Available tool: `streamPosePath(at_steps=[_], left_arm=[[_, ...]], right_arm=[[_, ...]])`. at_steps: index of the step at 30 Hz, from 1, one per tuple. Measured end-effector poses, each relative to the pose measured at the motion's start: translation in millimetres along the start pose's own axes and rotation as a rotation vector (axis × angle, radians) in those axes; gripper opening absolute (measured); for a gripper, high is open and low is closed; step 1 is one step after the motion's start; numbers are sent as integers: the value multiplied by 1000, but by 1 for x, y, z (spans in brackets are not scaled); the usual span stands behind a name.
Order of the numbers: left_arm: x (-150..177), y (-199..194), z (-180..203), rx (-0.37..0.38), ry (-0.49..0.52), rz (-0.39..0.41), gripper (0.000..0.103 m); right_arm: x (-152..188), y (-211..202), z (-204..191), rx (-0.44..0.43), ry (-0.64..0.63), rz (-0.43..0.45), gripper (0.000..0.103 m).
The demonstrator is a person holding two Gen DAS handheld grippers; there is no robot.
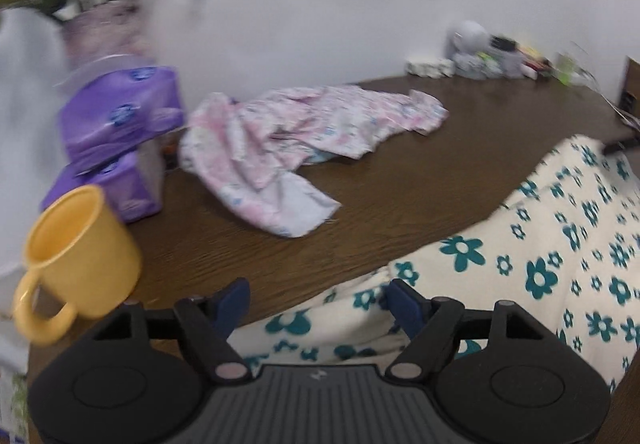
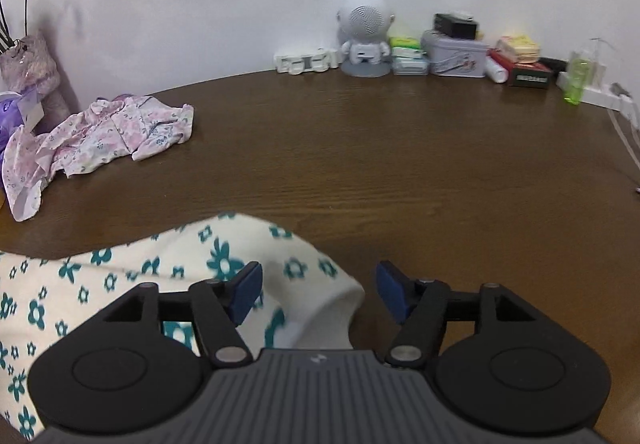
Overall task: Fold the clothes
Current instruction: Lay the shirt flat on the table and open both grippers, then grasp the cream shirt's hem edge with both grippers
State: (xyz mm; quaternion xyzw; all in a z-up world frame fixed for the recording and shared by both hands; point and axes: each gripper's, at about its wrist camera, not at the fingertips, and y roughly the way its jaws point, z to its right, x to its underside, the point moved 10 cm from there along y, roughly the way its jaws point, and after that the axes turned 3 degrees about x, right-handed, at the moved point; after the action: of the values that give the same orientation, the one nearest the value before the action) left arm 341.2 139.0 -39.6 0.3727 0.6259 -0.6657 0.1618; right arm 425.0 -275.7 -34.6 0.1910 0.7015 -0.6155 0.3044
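Brown wooden table [image 2: 400, 164] fills both views. Cream garment with teal flowers [image 1: 540, 244] lies on near edge, long axis running across table parallel to that edge; one end under left gripper [image 1: 318, 298], rounded end under right gripper [image 2: 318, 290]. Pink floral garment [image 1: 304, 136] crumpled at far left, well apart from cream one. Both grippers stand wide, pads clear of cloth, nothing held. Purple tissue packs [image 1: 120, 124] stacked beside yellow mug [image 1: 76, 260]; round logo blurred, probably unreadable. White figurine [image 2: 364, 34] by wall.

Two garments [image 1: 312, 148], one mug [image 1: 76, 260], two purple packs [image 1: 120, 124].
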Motion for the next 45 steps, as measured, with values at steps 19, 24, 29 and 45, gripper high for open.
streamPosePath(at_steps=[19, 24, 29, 45], left_arm=[[-19, -64, 42, -56, 115, 130, 9], [-9, -38, 32, -55, 52, 32, 46], [-1, -4, 13, -21, 38, -66, 50], [14, 31, -3, 81, -44, -79, 61]], right_arm=[[-25, -69, -39, -182, -144, 167, 10], [-7, -62, -36, -156, -147, 108, 12], [11, -36, -25, -96, -143, 37, 37], [-19, 21, -38, -86, -139, -4, 68]])
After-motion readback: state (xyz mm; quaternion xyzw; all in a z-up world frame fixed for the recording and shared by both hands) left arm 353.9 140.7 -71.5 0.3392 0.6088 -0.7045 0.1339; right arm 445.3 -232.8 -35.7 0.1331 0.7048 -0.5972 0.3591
